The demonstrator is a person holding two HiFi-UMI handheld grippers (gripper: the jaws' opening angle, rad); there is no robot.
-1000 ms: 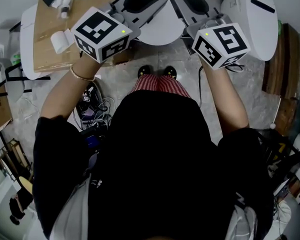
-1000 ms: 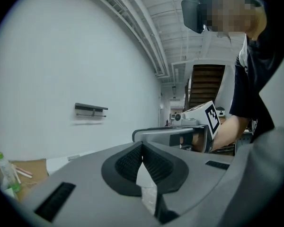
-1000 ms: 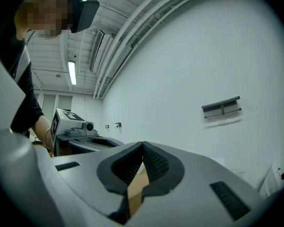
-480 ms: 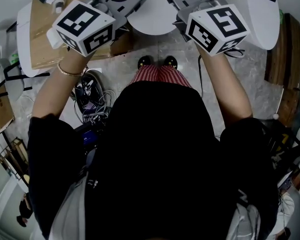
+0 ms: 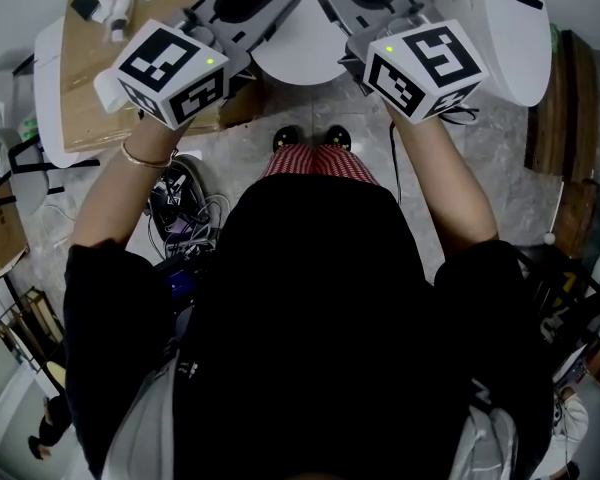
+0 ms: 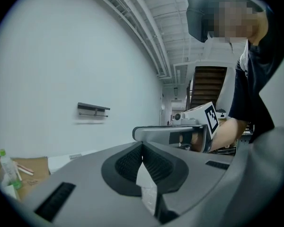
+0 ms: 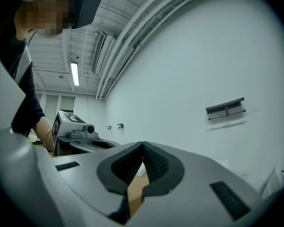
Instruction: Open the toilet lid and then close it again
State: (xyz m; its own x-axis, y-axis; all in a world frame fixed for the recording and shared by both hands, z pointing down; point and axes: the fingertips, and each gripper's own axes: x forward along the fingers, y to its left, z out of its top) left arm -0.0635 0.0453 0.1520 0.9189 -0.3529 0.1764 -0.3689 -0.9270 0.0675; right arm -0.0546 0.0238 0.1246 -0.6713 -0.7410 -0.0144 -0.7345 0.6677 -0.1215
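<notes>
Left gripper point(image 6: 142, 144): jaws pressed together at the tips, nothing between them. Right gripper point(image 7: 142, 144): same. Both tilt up toward the wall, tips near each other. Toilet lid point(image 5: 300, 56) lies below and between them, looks down, untouched. Cardboard-topped table point(image 5: 85, 88) just left of the left gripper. White fixture point(image 5: 505, 33) just right of the right gripper.

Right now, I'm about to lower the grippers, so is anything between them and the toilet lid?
Nothing visible does. The left gripper and right gripper, both shut and empty, hang above the toilet lid with only open air between.
</notes>
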